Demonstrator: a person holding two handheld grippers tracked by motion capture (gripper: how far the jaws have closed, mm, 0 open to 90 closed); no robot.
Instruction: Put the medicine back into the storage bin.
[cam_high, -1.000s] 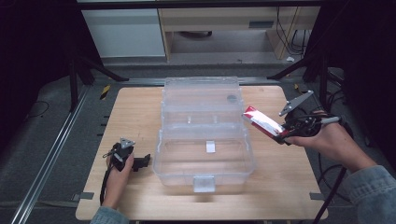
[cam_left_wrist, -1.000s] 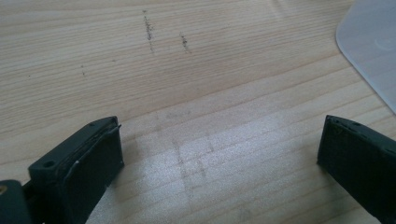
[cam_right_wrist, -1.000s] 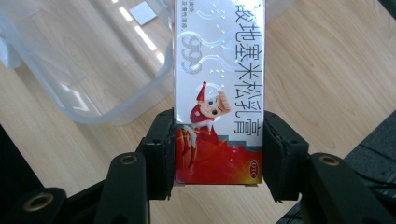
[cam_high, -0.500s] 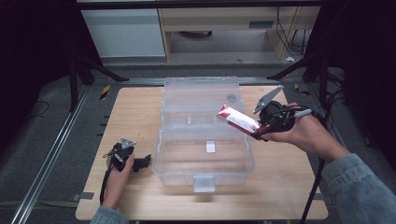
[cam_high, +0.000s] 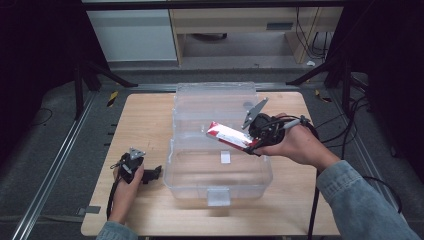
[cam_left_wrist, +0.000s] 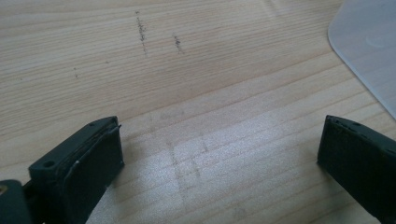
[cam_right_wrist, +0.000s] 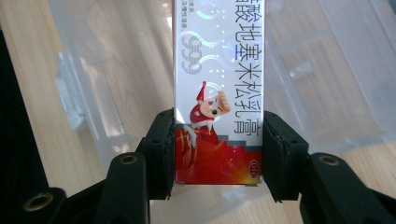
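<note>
The right hand-held gripper (cam_high: 250, 142), clamping the red-and-white ointment box (cam_high: 229, 135), is hovering over the clear plastic bin (cam_high: 220, 175); lowering level avoids snagging. The left hand-held gripper (cam_high: 150, 173) is resting apart on the tabletop (cam_high: 145, 115).

Red-white box (cam_right_wrist: 218, 93) reads "999" — plus Chinese chars "地塞米松乳膏".

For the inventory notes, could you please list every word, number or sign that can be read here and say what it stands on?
"999": on the red-and-white box held in the right gripper, in holographic print.
"酸地塞米松乳膏": large dark characters down the box's white face; the top is cut off by the frame edge.
Small characters beside the "999" and the round mark on the red band: too small to read.
A cartoon figure, no words, above the red band.
</note>
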